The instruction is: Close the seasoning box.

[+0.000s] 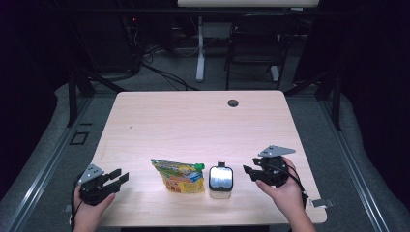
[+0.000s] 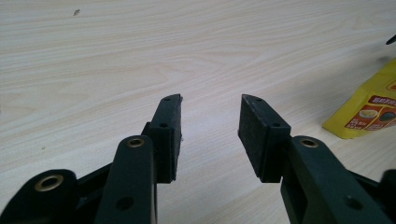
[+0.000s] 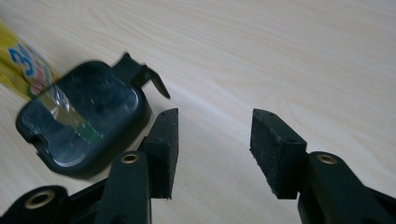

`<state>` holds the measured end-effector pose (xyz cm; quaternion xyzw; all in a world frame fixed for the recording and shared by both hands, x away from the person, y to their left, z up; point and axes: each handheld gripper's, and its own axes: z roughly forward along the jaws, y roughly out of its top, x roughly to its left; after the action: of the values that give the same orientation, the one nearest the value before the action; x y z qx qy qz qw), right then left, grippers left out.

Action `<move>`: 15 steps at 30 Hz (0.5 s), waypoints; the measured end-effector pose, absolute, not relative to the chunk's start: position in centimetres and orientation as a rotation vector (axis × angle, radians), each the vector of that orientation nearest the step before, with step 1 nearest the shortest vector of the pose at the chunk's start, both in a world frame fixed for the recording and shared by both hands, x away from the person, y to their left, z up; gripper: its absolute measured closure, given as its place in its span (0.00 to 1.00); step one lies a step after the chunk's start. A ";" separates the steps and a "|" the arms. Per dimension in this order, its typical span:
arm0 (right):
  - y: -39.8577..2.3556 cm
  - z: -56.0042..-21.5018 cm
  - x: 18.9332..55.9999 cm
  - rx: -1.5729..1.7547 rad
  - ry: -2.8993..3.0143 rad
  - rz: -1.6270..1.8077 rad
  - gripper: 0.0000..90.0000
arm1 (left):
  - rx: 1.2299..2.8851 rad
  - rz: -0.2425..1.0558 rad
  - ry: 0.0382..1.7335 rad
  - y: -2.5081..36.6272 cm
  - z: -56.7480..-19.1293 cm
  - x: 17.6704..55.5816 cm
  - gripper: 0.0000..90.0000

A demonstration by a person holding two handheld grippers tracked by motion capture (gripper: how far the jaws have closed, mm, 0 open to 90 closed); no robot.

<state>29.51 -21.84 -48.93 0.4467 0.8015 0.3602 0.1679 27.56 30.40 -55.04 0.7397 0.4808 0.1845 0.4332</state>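
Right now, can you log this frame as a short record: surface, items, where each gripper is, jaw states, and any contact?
surface: light wooden table
items: yellow snack pouch with green cap; black-lidded clear container just right of it
left gripper: near the table's front left corner, aimed toward the pouch, jaws open, nothing between them
right gripper: right of the container, aimed at it, jaws open, nothing between them
contact: neither gripper touches an item

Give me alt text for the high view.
Two hand-held grippers, left and right, hover open over a wooden table. Between them lie a yellow pouch and a black-lidded container, side by side.
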 end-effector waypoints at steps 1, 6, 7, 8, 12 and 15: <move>-22.1 -49.2 29.4 1.294 2.275 1.016 0.58 | 1.842 0.455 1.195 30.4 -55.0 27.5 0.66; -23.6 -51.1 28.3 1.402 2.227 1.018 0.57 | 1.830 0.454 1.195 30.4 -55.0 27.3 0.66; -23.9 -51.5 28.1 1.405 2.218 1.014 0.57 | 1.836 0.453 1.198 30.4 -54.9 27.2 0.66; -24.1 -51.9 27.9 1.412 2.210 1.003 0.57 | 1.833 0.451 1.200 30.4 -54.9 27.2 0.66; -25.1 -53.2 27.3 1.413 2.167 1.029 0.56 | 1.832 0.449 1.201 30.4 -54.9 27.2 0.65; -25.4 -53.5 27.3 1.405 2.133 1.055 0.55 | 1.826 0.443 1.199 30.3 -55.2 27.3 0.65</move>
<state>27.26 -25.38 -53.50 0.4993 0.7582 0.3749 0.1879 27.26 30.26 -55.17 0.7354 0.4829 0.1784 0.4406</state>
